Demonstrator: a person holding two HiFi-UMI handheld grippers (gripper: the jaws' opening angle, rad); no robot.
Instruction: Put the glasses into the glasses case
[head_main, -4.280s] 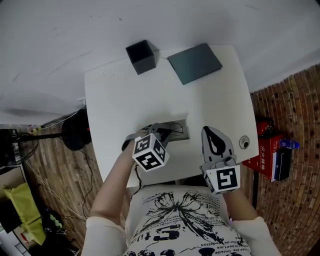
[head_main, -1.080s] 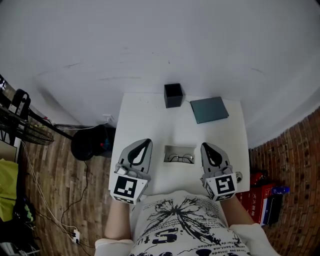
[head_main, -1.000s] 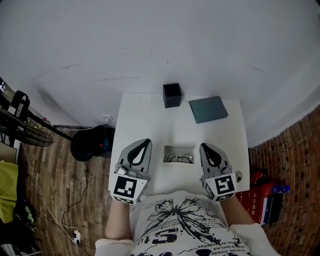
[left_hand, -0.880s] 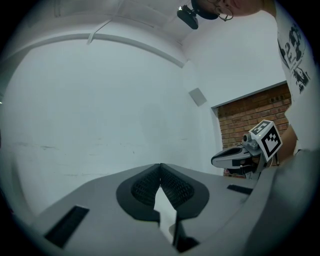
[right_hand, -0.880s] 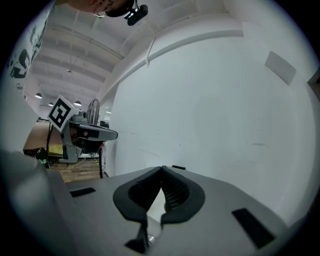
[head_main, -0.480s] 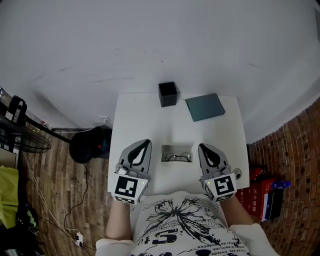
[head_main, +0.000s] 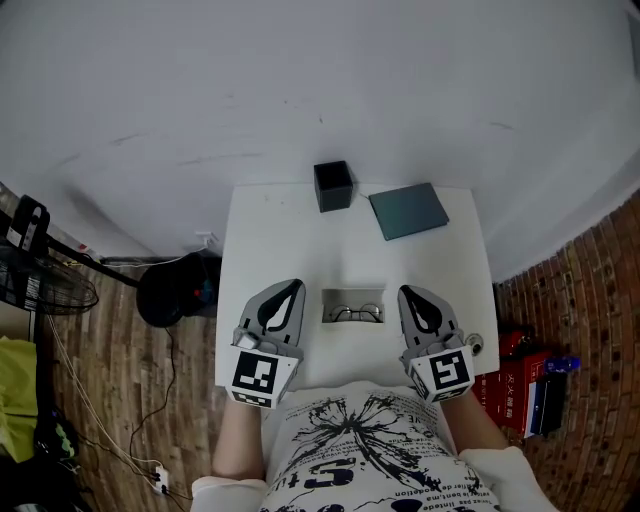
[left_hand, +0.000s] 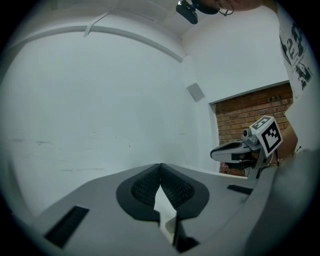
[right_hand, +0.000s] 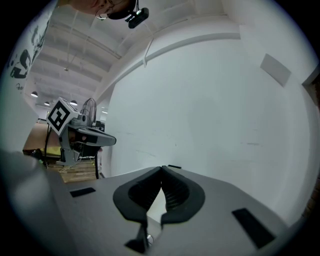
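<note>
A pale wall fills the top of the head view, with wood flooring at the left and brick at the right, and against the wall stands one white table (head_main: 290, 230). The person's printed shirt (head_main: 350, 450) cuts off the table's near edge. Two grippers are held over that near part, both pointing toward the wall, each with one marker cube at its back: the left gripper (head_main: 291, 287) and the right gripper (head_main: 408, 292). In the left gripper view the fingers (left_hand: 145, 186) are pressed together at the tip with nothing between them. In the right gripper view the fingers (right_hand: 174, 192) likewise meet at the tip and hold nothing. Near the table's far edge lie one dark flat slab (head_main: 408, 210) and, to its left, one small black open-topped box (head_main: 333, 186). Between the two grippers, apart from both, sits one open glasses case (head_main: 353, 292), and in it lies one pair of glasses (head_main: 352, 315). Their long axis runs left to right across the table, with the two lenses side by side toward the case's near edge. The temple arms are too small to make out. One small round object (head_main: 474, 344) sits at the table's right edge, just beside the right gripper, and what it is cannot be told. Each gripper view shows only wall and the other gripper, with the case below its sight.
</note>
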